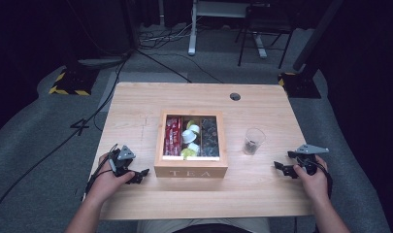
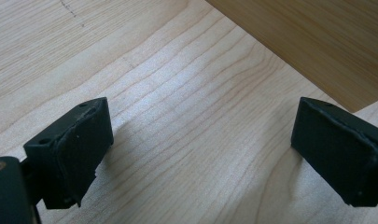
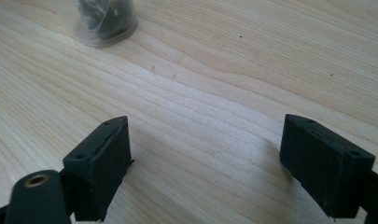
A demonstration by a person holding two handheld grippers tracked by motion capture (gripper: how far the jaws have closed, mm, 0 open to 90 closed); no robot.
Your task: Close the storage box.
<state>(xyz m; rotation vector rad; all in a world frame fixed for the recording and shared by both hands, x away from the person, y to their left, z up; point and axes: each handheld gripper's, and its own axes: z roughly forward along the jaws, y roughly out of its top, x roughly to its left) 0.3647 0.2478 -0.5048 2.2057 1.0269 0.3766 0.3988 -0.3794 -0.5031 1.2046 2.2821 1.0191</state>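
Resting left gripper (image 1: 139, 175) beside tea box (image 1: 190, 171) | right gripper (image 1: 283, 170) near cup (image 1: 253, 141)

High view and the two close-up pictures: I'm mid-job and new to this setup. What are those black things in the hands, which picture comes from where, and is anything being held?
A person sits at a wooden table with a hand-held tool in each hand. Each tool is a gripper with two black jaws: the left gripper and the right gripper.

The high view comes from a fixed camera above, looking down on the table. The other two come from cameras riding on the grippers, looking along their own jaws.

On the table stands an open wooden box marked TEA, its compartments holding red packets, pale capsules and dark capsules. To its right is a clear cup with something dark inside.

Nothing is held. Both grippers rest low on the table with jaws wide apart, bare wood between them.
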